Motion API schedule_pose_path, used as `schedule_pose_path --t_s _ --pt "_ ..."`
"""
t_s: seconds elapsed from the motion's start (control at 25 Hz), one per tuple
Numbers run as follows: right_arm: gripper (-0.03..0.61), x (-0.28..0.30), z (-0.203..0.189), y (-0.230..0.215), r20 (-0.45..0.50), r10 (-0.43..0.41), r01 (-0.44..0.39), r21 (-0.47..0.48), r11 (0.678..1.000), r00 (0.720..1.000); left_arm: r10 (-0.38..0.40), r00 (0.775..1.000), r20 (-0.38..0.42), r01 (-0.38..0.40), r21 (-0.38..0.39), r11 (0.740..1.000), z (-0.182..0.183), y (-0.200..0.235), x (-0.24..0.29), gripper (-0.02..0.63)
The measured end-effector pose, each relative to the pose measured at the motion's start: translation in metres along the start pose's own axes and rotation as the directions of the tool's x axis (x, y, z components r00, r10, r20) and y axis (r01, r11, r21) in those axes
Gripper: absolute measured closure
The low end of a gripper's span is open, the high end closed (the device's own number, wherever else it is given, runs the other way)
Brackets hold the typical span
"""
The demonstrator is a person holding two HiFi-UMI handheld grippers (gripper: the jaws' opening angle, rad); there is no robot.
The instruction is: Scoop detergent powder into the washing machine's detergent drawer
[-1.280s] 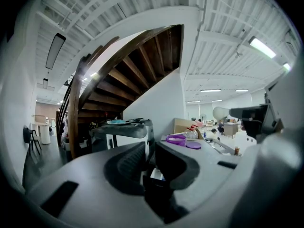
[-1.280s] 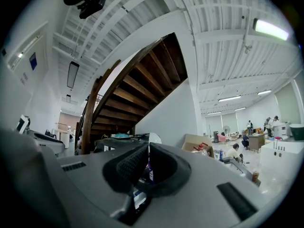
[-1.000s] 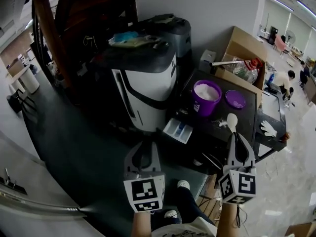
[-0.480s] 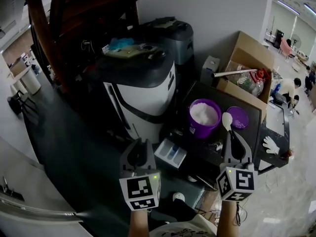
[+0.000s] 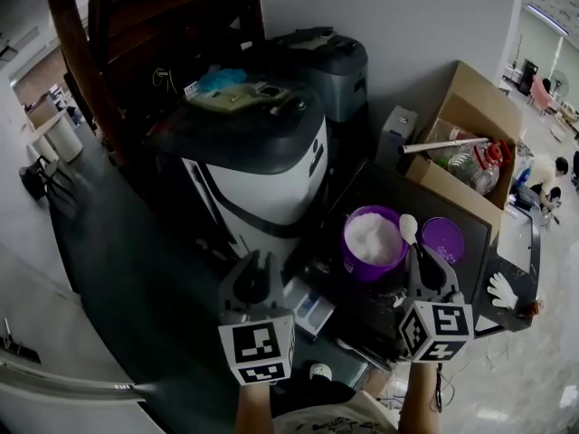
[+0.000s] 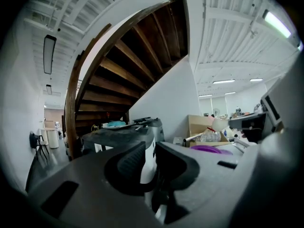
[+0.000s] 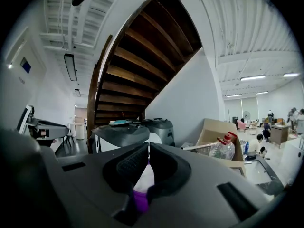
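My right tongs (image 5: 419,260) clench the white spoon (image 5: 409,229), its bowl at the purple tub (image 5: 355,262) rim, centre right; left tongs (image 5: 252,277) hang released, empty.

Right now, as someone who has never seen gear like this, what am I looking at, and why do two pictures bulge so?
There is no robot here. A person holds a two-jaw clamp, a hand-held gripper, in each hand. The head view comes from a camera on the person's head, looking down. It shows the left hand-held gripper and the right hand-held gripper, each carrying a cube of square markers. The other two pictures come from wide-angle cameras riding on those tools, so the room curves.

Below stand a white washing machine and its open detergent drawer. On a dark table are a purple tub of white powder and a purple lid. The right jaws are shut on a scoop. The left jaws stand apart, empty.
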State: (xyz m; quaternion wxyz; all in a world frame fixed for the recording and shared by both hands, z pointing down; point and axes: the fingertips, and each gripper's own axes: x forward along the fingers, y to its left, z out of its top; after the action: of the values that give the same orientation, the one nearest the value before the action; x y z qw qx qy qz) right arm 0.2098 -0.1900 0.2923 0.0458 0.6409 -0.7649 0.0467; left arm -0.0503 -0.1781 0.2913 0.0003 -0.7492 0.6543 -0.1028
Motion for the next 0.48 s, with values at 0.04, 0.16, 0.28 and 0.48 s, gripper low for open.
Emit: schedule_pose_path --t_s 0.04,0.16,0.28,0.48 --pt "0.557 0.006 -0.003 -0.002 -0.012 0.011 -0.011 0.001 1.0 1.0 0.003 1.0 -0.004 -0.003 0.0 1.0 0.0 -0.001 0.004 0.548" --pt "0.557 0.022 -0.014 -0.002 -0.065 0.055 -0.054 0.006 0.999 0.996 0.002 1.0 -0.015 -0.002 -0.001 1.0 -0.002 -0.004 0.016 0.548" --pt "0.557 0.034 -0.027 -0.001 -0.13 0.085 -0.085 0.01 0.996 0.988 -0.002 1.0 -0.029 0.002 0.0 1.0 -0.005 -0.006 0.027 0.548" --pt "0.557 0.049 -0.038 0.001 -0.194 0.112 -0.107 0.036 0.994 0.975 -0.02 0.999 -0.04 0.02 0.007 1.0 -0.005 -0.008 0.044 0.548"
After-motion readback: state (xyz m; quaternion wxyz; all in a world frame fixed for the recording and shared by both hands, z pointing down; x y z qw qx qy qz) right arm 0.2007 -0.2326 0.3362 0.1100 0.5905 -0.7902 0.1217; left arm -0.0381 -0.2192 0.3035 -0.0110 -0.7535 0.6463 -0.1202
